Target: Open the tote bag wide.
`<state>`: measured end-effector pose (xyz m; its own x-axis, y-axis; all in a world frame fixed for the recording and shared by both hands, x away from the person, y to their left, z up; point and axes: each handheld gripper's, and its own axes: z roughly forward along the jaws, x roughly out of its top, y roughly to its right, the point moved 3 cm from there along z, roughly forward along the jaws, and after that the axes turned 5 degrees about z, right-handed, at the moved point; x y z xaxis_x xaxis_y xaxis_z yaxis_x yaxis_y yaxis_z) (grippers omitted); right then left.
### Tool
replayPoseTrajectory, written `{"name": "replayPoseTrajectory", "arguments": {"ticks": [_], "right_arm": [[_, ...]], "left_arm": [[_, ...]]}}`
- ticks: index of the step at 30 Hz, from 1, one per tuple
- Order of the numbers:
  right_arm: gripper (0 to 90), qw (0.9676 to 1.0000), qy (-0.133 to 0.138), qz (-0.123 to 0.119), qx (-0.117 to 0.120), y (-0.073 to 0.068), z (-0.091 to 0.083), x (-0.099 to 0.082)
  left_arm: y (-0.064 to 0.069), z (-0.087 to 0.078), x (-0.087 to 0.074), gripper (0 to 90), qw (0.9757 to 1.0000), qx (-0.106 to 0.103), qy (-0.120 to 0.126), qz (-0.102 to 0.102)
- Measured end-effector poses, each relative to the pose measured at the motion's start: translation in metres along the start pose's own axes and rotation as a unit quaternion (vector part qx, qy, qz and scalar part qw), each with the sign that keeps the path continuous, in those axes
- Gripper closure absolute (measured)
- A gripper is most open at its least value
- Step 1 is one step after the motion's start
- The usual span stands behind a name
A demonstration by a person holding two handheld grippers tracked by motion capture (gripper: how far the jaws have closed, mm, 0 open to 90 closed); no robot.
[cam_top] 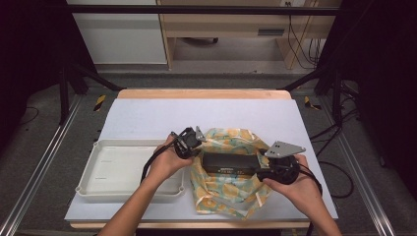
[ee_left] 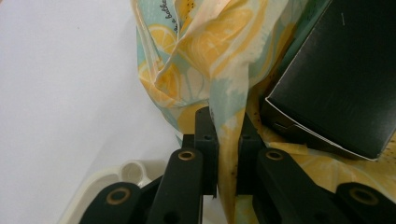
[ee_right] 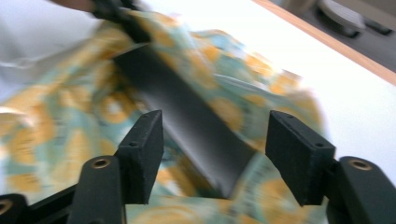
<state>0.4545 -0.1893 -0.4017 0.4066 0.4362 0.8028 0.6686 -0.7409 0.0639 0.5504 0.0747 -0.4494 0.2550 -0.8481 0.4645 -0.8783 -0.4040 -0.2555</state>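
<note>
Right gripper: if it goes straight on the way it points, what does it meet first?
Most likely the black box, which lies dead ahead between the right gripper's open jaws, resting on the lemon-print bag. The picture is blurred, so depth is a guess.

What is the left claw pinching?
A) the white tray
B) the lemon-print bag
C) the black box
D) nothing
B: the left claw is shut on a strip of the lemon-print bag, beside the black box.
</note>
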Motion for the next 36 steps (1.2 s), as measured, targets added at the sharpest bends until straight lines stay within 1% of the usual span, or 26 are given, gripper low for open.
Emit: {"name": "replayPoseTrajectory", "arguments": {"ticks": [1, 2, 3, 4, 5, 6, 7, 8, 11, 12, 17, 18, 19, 20, 23, 24, 25, 26, 27, 28, 29, 30, 32, 33, 34, 36], "right_arm": [[35.8, 0.9999, -0.003, 0.006, -0.013, 0.005, 0.0, -0.001], [35.5, 0.9993, -0.01, 0.009, -0.034, 0.012, 0.001, -0.002], [35.5, 0.9993, -0.01, 0.009, -0.034, 0.012, 0.001, -0.002], [33.7, 0.997, -0.031, 0.014, -0.069, 0.025, 0.007, -0.006], [33.6, 0.9962, -0.037, 0.018, -0.077, 0.03, 0.009, -0.008], [33.6, 0.9962, -0.037, 0.018, -0.077, 0.03, 0.009, -0.008], [32.2, 0.9949, -0.047, 0.033, -0.083, 0.038, 0.016, -0.013], [31.5, 0.9946, -0.051, 0.038, -0.082, 0.039, 0.018, -0.014], [28.5, 0.994, -0.063, 0.043, -0.078, 0.04, 0.024, -0.019], [26.6, 0.9936, -0.072, 0.05, -0.072, 0.041, 0.028, -0.023], [26.5, 0.9928, -0.084, 0.056, -0.065, 0.04, 0.03, -0.032], [29.6, 0.9924, -0.09, 0.055, -0.063, 0.041, 0.027, -0.036], [32.2, 0.9926, -0.088, 0.057, -0.061, 0.041, 0.027, -0.037], [32.2, 0.9926, -0.088, 0.057, -0.061, 0.041, 0.027, -0.037], [42.1, 0.9928, -0.088, 0.055, -0.059, 0.043, 0.023, -0.042], [50.7, 0.9928, -0.094, 0.049, -0.056, 0.043, 0.024, -0.045], [53.8, 0.9926, -0.098, 0.046, -0.054, 0.043, 0.024, -0.046], [53.8, 0.9926, -0.098, 0.046, -0.054, 0.043, 0.024, -0.046], [67.3, 0.9918, -0.104, 0.045, -0.059, 0.044, 0.025, -0.048], [67.3, 0.9918, -0.104, 0.045, -0.059, 0.044, 0.025, -0.048], [70.9, 0.9916, -0.105, 0.046, -0.059, 0.044, 0.025, -0.049], [84.7, 0.9904, -0.116, 0.042, -0.062, 0.045, 0.028, -0.051], [89.4, 0.9894, -0.124, 0.039, -0.065, 0.046, 0.031, -0.053], [89.4, 0.9894, -0.124, 0.039, -0.065, 0.046, 0.031, -0.053], [90.0, 0.9882, -0.13, 0.04, -0.07, 0.048, 0.036, -0.056], [90.0, 0.9876, -0.134, 0.04, -0.072, 0.049, 0.037, -0.057]], "left_arm": [[0.0, -0.001, 0.0, 83.7, 1.0, 0.0, -0.001, 0.002], [0.001, -0.001, 0.0, 83.8, 1.0, 0.001, 0.0, 0.004], [0.001, -0.001, 0.0, 83.9, 1.0, 0.001, 0.0, 0.004], [0.002, -0.003, 0.001, 84.1, 1.0, -0.001, 0.001, 0.006], [0.002, -0.003, 0.001, 84.2, 1.0, -0.001, 0.001, 0.006], [0.003, -0.004, 0.001, 84.2, 1.0, 0.001, 0.001, 0.007], [0.003, -0.006, 0.001, 84.6, 1.0, 0.002, 0.003, 0.009], [0.003, -0.007, 0.001, 84.8, 1.0, 0.001, 0.005, 0.008], [0.003, -0.009, 0.001, 84.9, 0.9999, 0.001, 0.007, 0.01], [0.004, -0.011, 0.002, 84.8, 0.9999, 0.003, 0.006, 0.013], [0.008, -0.013, 0.004, 84.9, 0.9998, 0.002, 0.011, 0.019], [0.009, -0.014, 0.005, 84.9, 0.9997, 0.002, 0.012, 0.021], [0.01, -0.015, 0.006, 84.9, 0.9997, 0.002, 0.012, 0.023], [0.011, -0.015, 0.006, 84.9, 0.9996, 0.003, 0.013, 0.024], [0.012, -0.015, 0.009, 85.4, 0.9995, 0.001, 0.014, 0.028], [0.012, -0.015, 0.01, 85.6, 0.9995, 0.002, 0.013, 0.029], [0.012, -0.014, 0.01, 85.6, 0.9995, 0.003, 0.014, 0.028], [0.012, -0.014, 0.01, 85.8, 0.9995, 0.003, 0.014, 0.028], [0.011, -0.014, 0.01, 85.9, 0.9996, 0.003, 0.014, 0.026], [0.011, -0.014, 0.01, 85.9, 0.9996, 0.003, 0.014, 0.026], [0.011, -0.013, 0.01, 85.9, 0.9996, 0.002, 0.012, 0.025], [0.01, -0.011, 0.01, 86.2, 0.9997, 0.002, 0.011, 0.022], [0.008, -0.008, 0.009, 86.3, 0.9998, 0.006, 0.005, 0.018], [0.008, -0.008, 0.009, 86.4, 0.9998, 0.006, 0.005, 0.018], [0.007, -0.006, 0.009, 86.7, 0.9998, 0.013, -0.001, 0.015], [0.005, -0.003, 0.009, 86.8, 0.9997, 0.019, -0.01, 0.014]]}}
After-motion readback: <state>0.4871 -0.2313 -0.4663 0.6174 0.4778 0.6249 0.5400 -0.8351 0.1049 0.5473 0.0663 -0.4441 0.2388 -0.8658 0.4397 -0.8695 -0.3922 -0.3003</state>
